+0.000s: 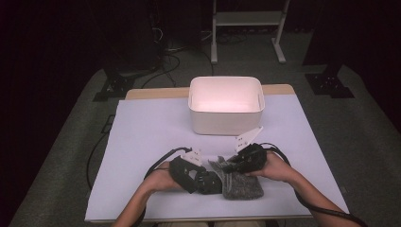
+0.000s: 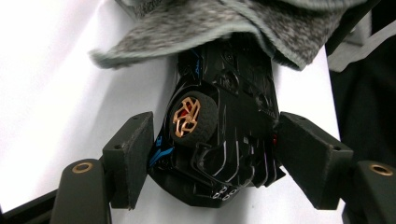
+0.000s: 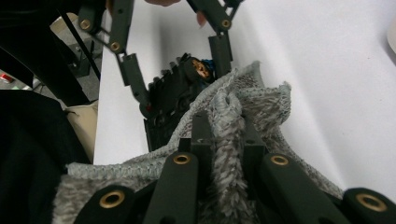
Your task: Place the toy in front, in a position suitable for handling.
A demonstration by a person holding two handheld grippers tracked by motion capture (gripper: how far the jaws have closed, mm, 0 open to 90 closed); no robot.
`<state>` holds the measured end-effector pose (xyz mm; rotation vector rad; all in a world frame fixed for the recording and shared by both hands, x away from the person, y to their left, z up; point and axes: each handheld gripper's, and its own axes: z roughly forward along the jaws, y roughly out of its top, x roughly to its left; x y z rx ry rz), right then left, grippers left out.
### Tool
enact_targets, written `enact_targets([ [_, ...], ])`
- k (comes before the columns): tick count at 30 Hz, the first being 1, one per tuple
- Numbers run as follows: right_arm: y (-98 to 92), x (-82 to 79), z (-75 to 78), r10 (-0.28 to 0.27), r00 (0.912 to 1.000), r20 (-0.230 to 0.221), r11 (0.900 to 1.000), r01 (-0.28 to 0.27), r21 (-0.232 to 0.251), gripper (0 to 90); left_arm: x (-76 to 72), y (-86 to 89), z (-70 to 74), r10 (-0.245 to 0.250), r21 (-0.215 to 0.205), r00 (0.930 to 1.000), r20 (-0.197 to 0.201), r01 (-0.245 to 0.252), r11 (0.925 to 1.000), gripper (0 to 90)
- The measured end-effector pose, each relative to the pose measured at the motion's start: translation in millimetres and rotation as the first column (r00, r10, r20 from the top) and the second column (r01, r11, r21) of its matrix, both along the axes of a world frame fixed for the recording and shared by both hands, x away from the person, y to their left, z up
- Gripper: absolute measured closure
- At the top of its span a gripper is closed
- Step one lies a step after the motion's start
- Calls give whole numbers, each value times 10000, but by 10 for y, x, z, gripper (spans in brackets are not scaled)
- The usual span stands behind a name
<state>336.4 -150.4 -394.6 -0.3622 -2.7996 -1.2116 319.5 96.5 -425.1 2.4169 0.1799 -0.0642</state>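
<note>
A toy car is being drawn out of a grey fuzzy pouch on the near side of the table.

The table (image 1: 142, 142) is covered with a white sheet, and a white bin (image 1: 226, 106), which appears empty, is placed at its far side. The grey pouch (image 1: 243, 184) is lying near the front edge, right of centre; its rim is pinched by the right gripper (image 3: 219, 135), whose jaws are almost fully closed on a fold of the fabric. The black toy car (image 2: 219, 126) is seen half out of the opening, its front part hidden under the cloth. It is framed by the left gripper (image 2: 215, 158), whose jaws are about half open; whether the pads already press on its sides cannot be told. It is judged that the pulling out is only partly done, and the placing remains. Both forearms are brought in low from the near edge, hands close together.
</note>
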Motion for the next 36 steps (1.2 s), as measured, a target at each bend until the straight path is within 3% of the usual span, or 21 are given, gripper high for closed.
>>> enact_targets([
  [3, 16, 30, -4, 106, 9998, -139, 9999, -108, -100, 803, -77, -13, 15, -172, 180, 9975, 679, 161, 9997, 286],
  [6, 23, 27, -13, 177, 9989, -429, 9997, -183, -132, 802, -123, -21, 32, -287, 377, 9936, 1092, 247, 9990, 286],
  [9, 22, 19, -27, 244, 9975, -666, 9995, -256, -161, 797, -166, -26, 40, -303, 433, 9902, 1363, 246, 9988, 286],
  [11, 25, 10, -17, 312, 9972, -678, 9992, -328, -225, 798, -175, -21, 43, -274, 357, 9906, 1337, 228, 9991, 289],
  [16, 9, -19, -5, 350, 9956, -866, 9993, -361, -111, 804, -124, 46, 68, -31, -218, 9973, 735, 47, 9998, 372],
  [20, 8, -33, -10, 197, 9968, -770, 9997, -208, -124, 804, -59, 24, 31, 228, -426, 9996, -152, -234, 9988, 363],
  [22, 3, -46, -9, 186, 9966, -808, 9998, -193, -77, 805, -18, 14, -14, 455, -552, 9963, -729, -496, 9972, 334],
  [25, -5, -79, 2, 316, 9971, -693, 9995, -319, -43, 805, 27, 12, -82, 373, -818, 9887, -1454, -496, 9954, 339],
  [26, -5, -96, 9, 347, 9972, -658, 9994, -351, -44, 805, 27, 12, -82, 373, -818, 9887, -1454, -496, 9954, 384],
  [28, -1, -125, 21, 403, 9979, -508, 9991, -408, -92, 805, 26, -7, -99, -140, -1268, 9841, -1772, -87, 9919, 484],
  [31, -8, -164, 39, 629, 9970, -458, 9980, -632, -66, 805, 39, -20, -72, -421, -1508, 9863, -1596, 178, 9884, 567],
  [32, -10, -178, 47, 668, 9969, -407, 9977, -670, -54, 805, 35, -31, -60, -495, -1490, 9894, -1363, 289, 9884, 573],
  [34, -8, -201, 67, 694, 9971, -323, 9976, -696, -39, 805, 25, -53, -16, -554, -1318, 9960, -701, 458, 9902, 578],
  [36, 3, -208, 88, 640, 9979, -89, 9979, -641, -77, 805, 25, -66, 46, -581, -954, 9982, 139, 592, 9937, 579],
])
